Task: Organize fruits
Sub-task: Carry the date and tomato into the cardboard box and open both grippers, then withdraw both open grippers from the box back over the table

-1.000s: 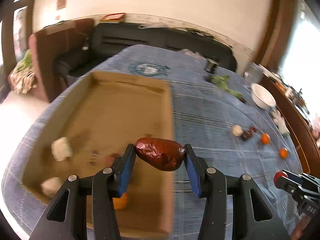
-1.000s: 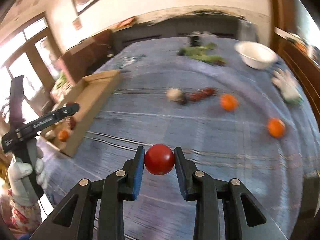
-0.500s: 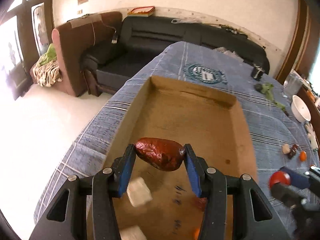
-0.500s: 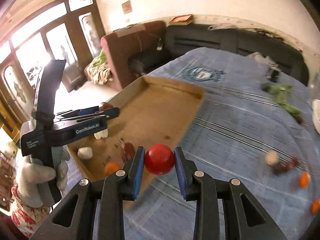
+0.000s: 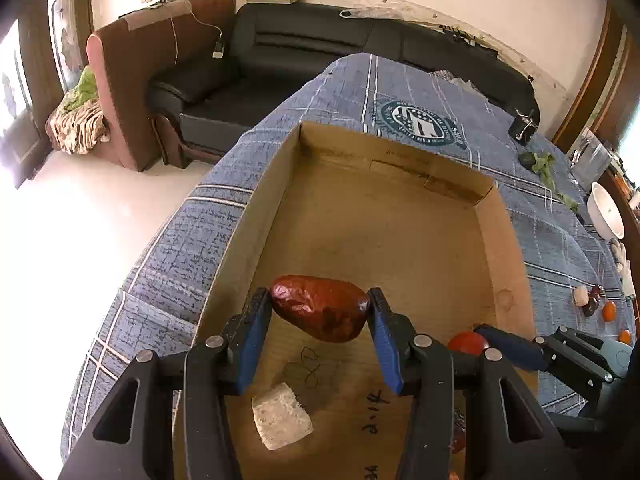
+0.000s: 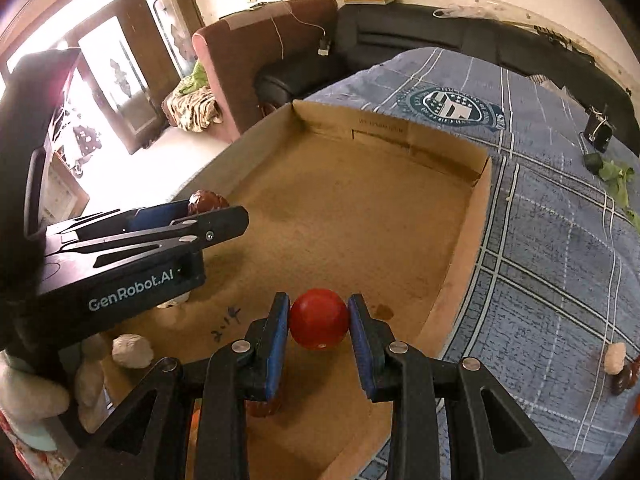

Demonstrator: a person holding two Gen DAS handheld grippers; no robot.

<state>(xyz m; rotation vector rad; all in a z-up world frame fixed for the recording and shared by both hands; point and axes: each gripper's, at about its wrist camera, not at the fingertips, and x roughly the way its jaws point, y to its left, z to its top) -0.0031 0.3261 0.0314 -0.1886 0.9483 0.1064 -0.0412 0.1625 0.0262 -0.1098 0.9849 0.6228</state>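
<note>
Blue plaid cloth point(image 5: 420, 92) covers the table I am working over, with a black sofa point(image 5: 320, 48) and a brown armchair point(image 5: 160, 60) behind it at twelve and ten o'clock. On the cloth sits an open cardboard box point(image 5: 508, 248), and I have both tools above it. My left gripper point(image 5: 319, 316) pinches a wrinkled dark red fruit point(image 5: 320, 307) between its blue pads, held in the air above the box floor; a pale cube-shaped piece point(image 5: 282, 416) lies on the floor below, at about seven o'clock from it. My right gripper point(image 6: 319, 320) pinches a round red fruit point(image 6: 319, 319), also clear of the cardboard, and in the left view it shows at four o'clock. Out on the cloth at three o'clock lie a pale lump point(image 5: 580, 295), a dark fruit point(image 5: 593, 303) and two small orange fruits point(image 5: 609, 311). A white bowl point(image 5: 606, 216) stands farther off at two o'clock.
</note>
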